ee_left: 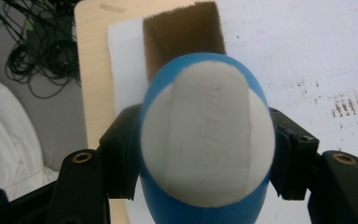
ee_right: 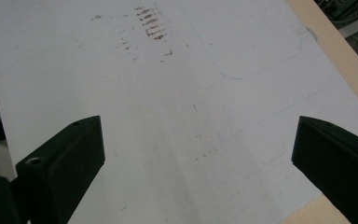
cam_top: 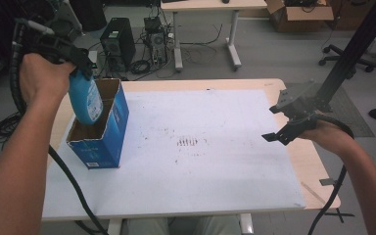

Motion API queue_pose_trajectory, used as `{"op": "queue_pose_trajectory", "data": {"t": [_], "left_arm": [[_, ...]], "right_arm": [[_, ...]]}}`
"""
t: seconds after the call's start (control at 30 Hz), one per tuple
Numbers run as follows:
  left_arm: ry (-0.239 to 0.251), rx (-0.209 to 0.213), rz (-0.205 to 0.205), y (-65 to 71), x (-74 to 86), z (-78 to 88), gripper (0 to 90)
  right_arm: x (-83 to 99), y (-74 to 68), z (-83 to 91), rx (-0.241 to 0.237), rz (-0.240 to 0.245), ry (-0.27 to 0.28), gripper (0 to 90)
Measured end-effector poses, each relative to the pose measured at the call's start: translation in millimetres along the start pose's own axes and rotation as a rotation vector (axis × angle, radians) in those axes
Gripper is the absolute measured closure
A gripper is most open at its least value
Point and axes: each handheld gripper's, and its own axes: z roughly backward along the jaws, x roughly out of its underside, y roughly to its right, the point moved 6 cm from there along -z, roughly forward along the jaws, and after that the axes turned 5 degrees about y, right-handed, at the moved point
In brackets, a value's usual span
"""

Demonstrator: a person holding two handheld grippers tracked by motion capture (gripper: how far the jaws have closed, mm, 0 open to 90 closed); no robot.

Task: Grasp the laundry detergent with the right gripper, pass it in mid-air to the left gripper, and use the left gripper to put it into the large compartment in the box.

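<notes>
The open-topped blue cardboard box [cam_top: 100, 128] stands upright on the white sheet [cam_top: 200, 161] covering the wooden table [cam_top: 318, 181], near that sheet's left edge. Its brown interior shows nothing lying inside. The blue plastic bottle with a white label [cam_top: 85, 100] hangs tilted over the box opening, its lower end dipping below the rim at the box's left wall. The left gripper [cam_top: 76, 61] clamps this bottle, one jaw pressed on each side. The right gripper [cam_top: 286, 132] hovers well apart from the box, above the sheet's right edge, jaws spread wide and holding nothing.
</notes>
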Motion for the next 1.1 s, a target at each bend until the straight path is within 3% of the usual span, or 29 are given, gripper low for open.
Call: {"op": "queue_pose_trajectory", "data": {"t": [0.43, 0.67, 1.1], "left_arm": [[0.013, 0.022, 0.016, 0.2, 14.3, -34.2, 37.9], [0.013, -0.004, -0.001, 0.8, 21.3, -52.5, 38.0], [-0.007, 0.009, -0.024, 2.1, 43.2, -93.5, 37.9]], "right_arm": [[5.8, -0.8, -1.2, 0.009, -0.017, -0.005, 2.2], [5.9, -1.6, -1.8, 0.010, -0.017, -0.008, 2.4], [9.1, -3.4, -5.8, 0.008, -0.022, -0.015, 2.6]]}}
